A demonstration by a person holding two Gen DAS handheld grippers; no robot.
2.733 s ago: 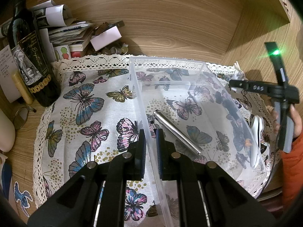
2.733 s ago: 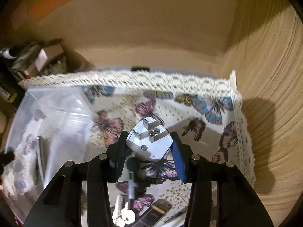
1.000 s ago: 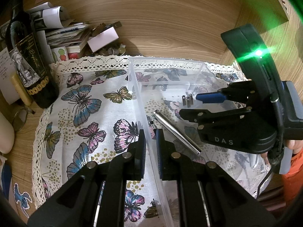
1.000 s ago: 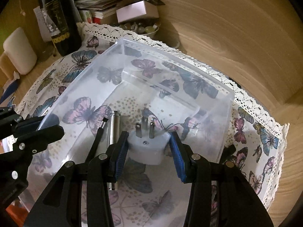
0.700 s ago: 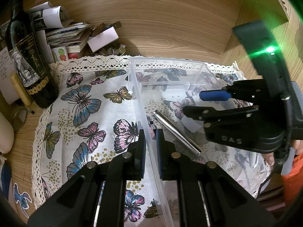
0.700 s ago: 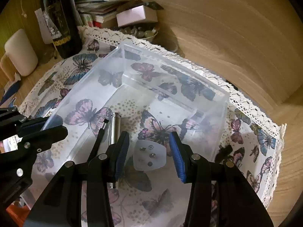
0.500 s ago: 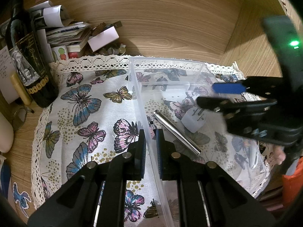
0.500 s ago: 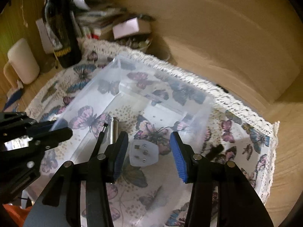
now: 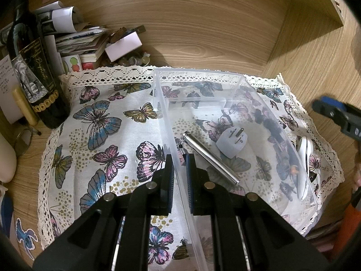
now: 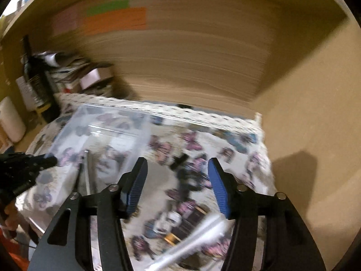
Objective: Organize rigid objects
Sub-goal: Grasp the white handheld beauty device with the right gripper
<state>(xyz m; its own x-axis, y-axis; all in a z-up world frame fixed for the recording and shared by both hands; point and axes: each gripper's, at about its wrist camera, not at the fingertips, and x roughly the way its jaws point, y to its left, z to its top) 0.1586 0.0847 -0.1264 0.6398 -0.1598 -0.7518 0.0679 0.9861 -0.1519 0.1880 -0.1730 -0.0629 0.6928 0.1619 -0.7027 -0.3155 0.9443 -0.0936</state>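
Observation:
A clear plastic bin (image 9: 237,83) stands on a butterfly cloth. My left gripper (image 9: 179,160) is shut on the bin's left wall. Inside the bin lie a white plug adapter (image 9: 232,141) with prongs up and a silver metal tube (image 9: 211,160). My right gripper (image 10: 177,164) is open and empty, to the right of the bin (image 10: 101,122), and shows at the right edge of the left wrist view (image 9: 338,117). Below it, blurred, lie several small items on the cloth: a white stick (image 10: 191,246), dark pieces (image 10: 187,178) and a white and black thing (image 10: 169,222).
A dark wine bottle (image 9: 33,72), stacked papers and boxes (image 9: 90,45) and a white cup (image 9: 6,155) stand at the back left. A white object (image 9: 305,149) lies right of the bin. Wooden walls close the back and right.
My right gripper let go of the white plug adapter into the bin, opened, and swung out to the right over the cloth. The left gripper stayed on the bin wall.

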